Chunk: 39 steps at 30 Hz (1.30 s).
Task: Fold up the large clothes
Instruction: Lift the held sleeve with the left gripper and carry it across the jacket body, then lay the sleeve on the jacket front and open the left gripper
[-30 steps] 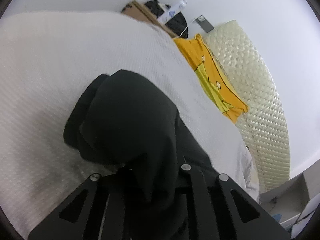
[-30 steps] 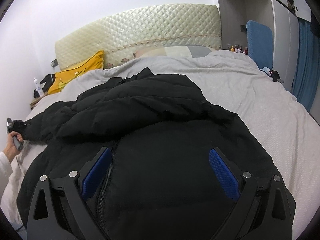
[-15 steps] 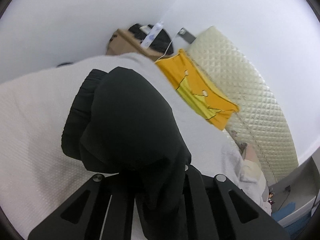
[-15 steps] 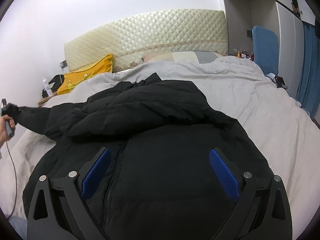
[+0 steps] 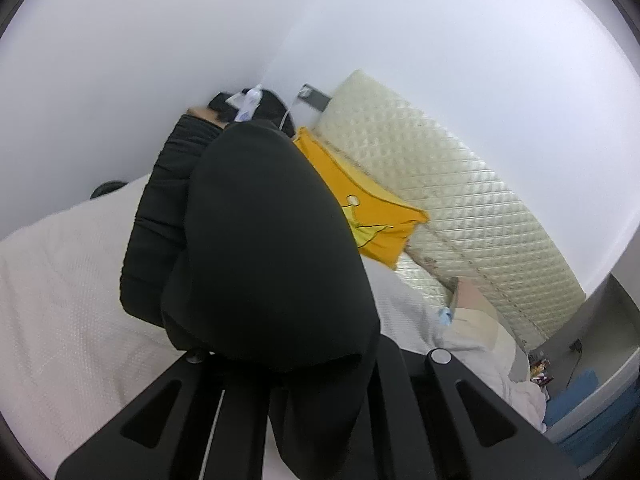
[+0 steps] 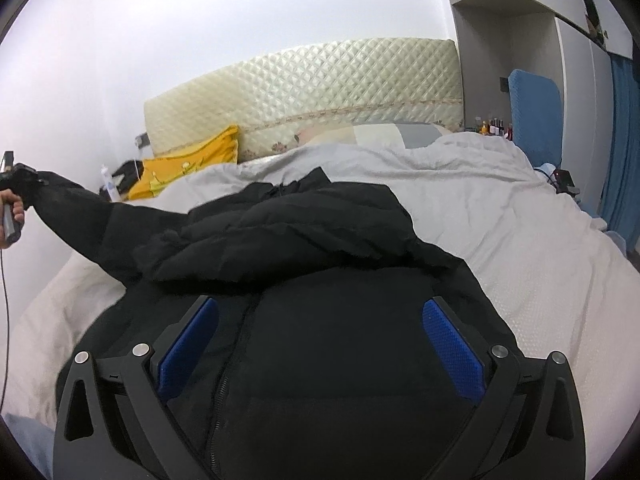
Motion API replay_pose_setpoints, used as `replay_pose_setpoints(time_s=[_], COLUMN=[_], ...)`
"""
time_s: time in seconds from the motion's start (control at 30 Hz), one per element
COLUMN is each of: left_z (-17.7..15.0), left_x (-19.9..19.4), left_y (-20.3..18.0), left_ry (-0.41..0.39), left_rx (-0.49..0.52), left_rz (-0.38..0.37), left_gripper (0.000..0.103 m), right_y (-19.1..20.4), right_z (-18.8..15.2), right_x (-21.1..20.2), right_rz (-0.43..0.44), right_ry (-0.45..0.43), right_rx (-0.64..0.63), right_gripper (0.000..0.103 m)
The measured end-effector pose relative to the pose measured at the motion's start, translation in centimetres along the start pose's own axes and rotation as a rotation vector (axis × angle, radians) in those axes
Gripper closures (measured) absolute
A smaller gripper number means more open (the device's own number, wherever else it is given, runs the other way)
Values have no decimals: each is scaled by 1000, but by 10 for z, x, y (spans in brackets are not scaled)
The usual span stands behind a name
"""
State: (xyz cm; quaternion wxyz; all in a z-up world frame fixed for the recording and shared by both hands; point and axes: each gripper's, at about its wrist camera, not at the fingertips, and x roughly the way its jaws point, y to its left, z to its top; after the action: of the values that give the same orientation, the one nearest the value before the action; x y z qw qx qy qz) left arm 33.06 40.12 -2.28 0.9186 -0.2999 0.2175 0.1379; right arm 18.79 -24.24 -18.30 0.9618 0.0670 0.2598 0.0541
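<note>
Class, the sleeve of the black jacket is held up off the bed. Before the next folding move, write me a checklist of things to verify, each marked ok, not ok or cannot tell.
1. Left gripper shut on the sleeve: ok, the cuff end bunches out past its fingers.
2. Sleeve clear of the bed: ok, it hangs stretched in the air.
3. Right gripper free to help: ok, its blue pads stand wide apart above the jacket.
4. Jacket body lying flat: not ok, its upper part is rumpled.
5. Zip closed: cannot tell.
6. Yellow pillow out of the way: ok, it sits by the headboard.

One black jacket, one yellow pillow, two tools.
</note>
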Motion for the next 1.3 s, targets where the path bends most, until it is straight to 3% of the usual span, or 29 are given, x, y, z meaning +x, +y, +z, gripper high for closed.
replay_pose_setpoints(time_s=[0.43,0.73,0.9,1.3], left_z=[-21,-65,-114,-257], left_x=[-44,-51,-47,-24], left_y=[-127,-222,-268,-356], left_ry=[-24,0,32,129], left_rx=[190,312,397,627], left_rz=[-87,-172,-241,-325], left_gripper=[97,97,97,96], right_y=[-11,-40,-52,-76], right_z=[10,17,17,16], right_x=[-33,-46,-62,-73], right_rz=[26,4,-38,19], right_ry=[-87,-121,-173,-217], right_rx=[-61,-16,-10,83], right_gripper=[0,0,0,0])
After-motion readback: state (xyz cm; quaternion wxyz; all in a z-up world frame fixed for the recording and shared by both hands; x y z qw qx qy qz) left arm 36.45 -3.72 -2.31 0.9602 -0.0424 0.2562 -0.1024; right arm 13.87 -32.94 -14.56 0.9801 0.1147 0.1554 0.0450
